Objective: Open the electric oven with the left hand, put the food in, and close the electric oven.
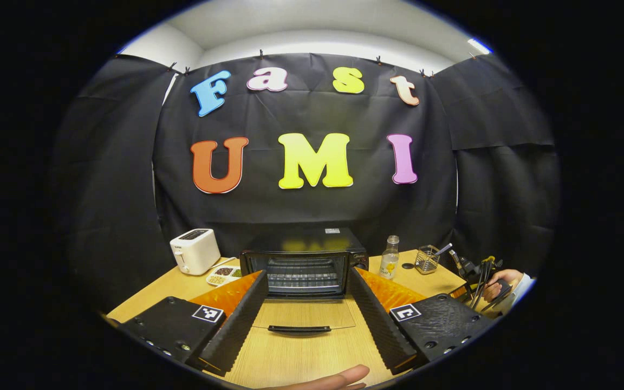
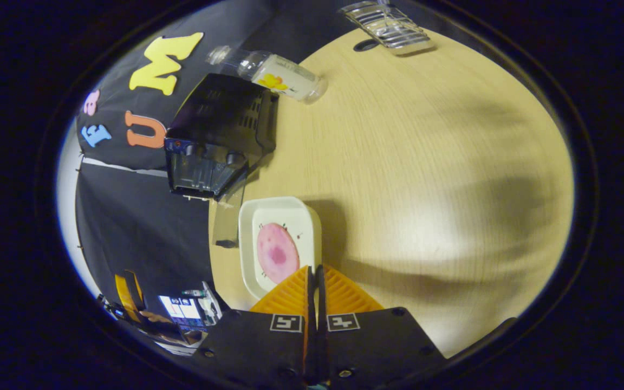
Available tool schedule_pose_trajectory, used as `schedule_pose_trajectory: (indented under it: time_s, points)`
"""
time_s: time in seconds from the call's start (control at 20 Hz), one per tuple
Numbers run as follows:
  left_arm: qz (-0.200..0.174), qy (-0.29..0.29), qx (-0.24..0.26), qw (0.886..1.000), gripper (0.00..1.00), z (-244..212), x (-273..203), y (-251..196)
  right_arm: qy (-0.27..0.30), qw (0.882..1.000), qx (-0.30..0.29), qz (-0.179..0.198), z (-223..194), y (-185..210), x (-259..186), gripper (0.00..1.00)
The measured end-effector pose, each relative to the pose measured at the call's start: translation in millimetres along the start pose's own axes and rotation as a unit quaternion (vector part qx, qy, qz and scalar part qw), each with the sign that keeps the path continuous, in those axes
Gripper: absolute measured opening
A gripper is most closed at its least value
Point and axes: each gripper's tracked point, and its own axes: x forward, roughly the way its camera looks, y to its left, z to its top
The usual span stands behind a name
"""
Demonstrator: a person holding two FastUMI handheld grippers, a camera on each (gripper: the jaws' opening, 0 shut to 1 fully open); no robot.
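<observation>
One plate (image 2: 279,244) in shut right claw (image 2: 314,276); one oven (image 1: 304,262) open.

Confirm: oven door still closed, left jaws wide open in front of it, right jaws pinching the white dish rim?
Not quite. In the left gripper view the oven door is already folded down flat, the rack exposed. The rest holds: left gripper open, right gripper shut on the white dish.

Left gripper view: low over the table (image 1: 290,363), level, facing the electric oven (image 1: 304,265) head-on between its spread fingers, fairly near. Right gripper view: above the table, tilted downward and rolled sideways (oven (image 2: 217,135) beyond and left of its jaws). Shared: oven, bottle (image 1: 390,258) (image 2: 274,74), tabletop.
</observation>
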Motion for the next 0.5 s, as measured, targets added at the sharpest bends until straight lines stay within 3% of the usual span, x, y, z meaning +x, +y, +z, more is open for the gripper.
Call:
schedule_pose_trajectory:
  time_s: [0.25,0.5]
  points:
    - [0.019,0.003,-0.016,1.000,0.96,-11,-3,52,-0.015,0.999,-0.023,-0.018,5,69,5,0.01]
    - [0.034,0.001,-0.033,0.999,0.96,-17,-11,97,-0.005,0.999,-0.046,-0.017,7,140,40,0.04]
